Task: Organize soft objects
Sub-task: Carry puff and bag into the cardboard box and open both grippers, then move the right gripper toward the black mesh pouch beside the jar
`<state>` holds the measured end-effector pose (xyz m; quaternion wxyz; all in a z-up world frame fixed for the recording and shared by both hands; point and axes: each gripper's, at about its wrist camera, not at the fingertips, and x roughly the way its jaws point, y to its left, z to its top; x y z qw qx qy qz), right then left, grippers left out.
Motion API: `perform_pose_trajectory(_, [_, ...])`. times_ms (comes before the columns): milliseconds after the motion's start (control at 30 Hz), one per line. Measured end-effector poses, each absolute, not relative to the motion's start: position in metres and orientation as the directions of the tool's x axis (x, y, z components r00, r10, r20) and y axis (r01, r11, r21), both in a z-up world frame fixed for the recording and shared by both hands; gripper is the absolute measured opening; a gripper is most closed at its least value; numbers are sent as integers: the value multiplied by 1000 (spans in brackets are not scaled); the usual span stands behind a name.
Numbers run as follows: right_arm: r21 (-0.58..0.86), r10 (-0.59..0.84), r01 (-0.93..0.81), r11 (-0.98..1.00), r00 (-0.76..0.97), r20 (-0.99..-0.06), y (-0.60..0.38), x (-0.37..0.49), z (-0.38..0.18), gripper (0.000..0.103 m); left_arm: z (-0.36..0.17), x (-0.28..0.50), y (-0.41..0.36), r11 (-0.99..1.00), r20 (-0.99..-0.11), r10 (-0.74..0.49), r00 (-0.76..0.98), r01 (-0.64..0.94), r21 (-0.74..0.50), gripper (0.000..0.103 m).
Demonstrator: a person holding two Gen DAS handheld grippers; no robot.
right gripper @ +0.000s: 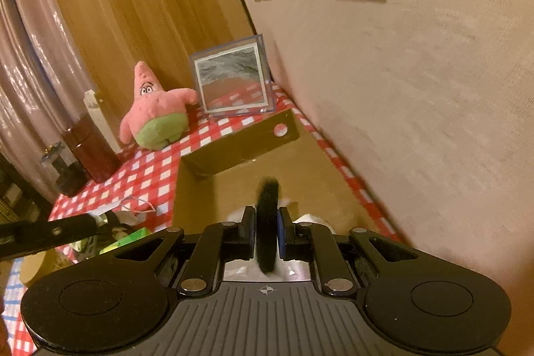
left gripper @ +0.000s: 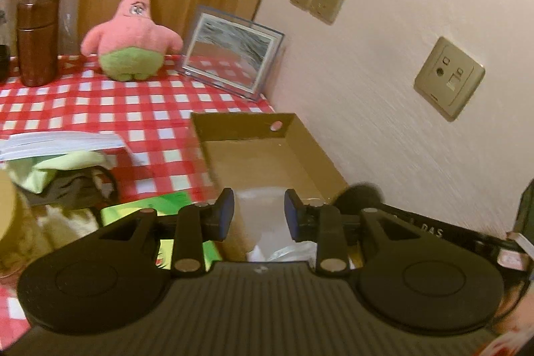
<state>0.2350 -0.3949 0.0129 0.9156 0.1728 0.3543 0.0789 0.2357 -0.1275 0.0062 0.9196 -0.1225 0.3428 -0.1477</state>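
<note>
An open cardboard box (left gripper: 310, 169) lies on the red-checked tablecloth (left gripper: 140, 112) beside the wall. My left gripper (left gripper: 259, 216) hovers open over its near end, and a white crumpled item (left gripper: 267, 242) lies in the box below the gap, untouched by the pads. My right gripper (right gripper: 265, 234) is shut on a black fuzzy round pad (right gripper: 267, 206), held on edge above the box (right gripper: 240, 149). That pad (left gripper: 358, 194) also shows just right of my left fingers. A pink starfish plush (left gripper: 133, 32) (right gripper: 157, 112) sits at the back of the table.
A framed picture (left gripper: 230, 52) leans at the back by the wall (left gripper: 400, 22), and a brown canister (left gripper: 36, 39) stands back left. Left of the box lie a green cloth heap (left gripper: 56, 169), a stack of white paper (left gripper: 60, 142) and a green packet (left gripper: 147, 209).
</note>
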Motion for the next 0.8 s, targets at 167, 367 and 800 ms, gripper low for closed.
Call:
perform_pose_trajectory(167, [378,248,10,926,740,-626,-395,231,12,53,13,218,-112,936,-586,-328,741,172,-306,31])
perform_pose_trajectory(367, [381,246,12,925,744,-622,-393,215,22,53,17,195,-96,939,-586,-310,749,145,-312,34])
perform_pose_trajectory(800, [357,281,-63,932,746,-604,-354,162,56,54,13,130,-55,967,-625,-213,751,70,-245,38])
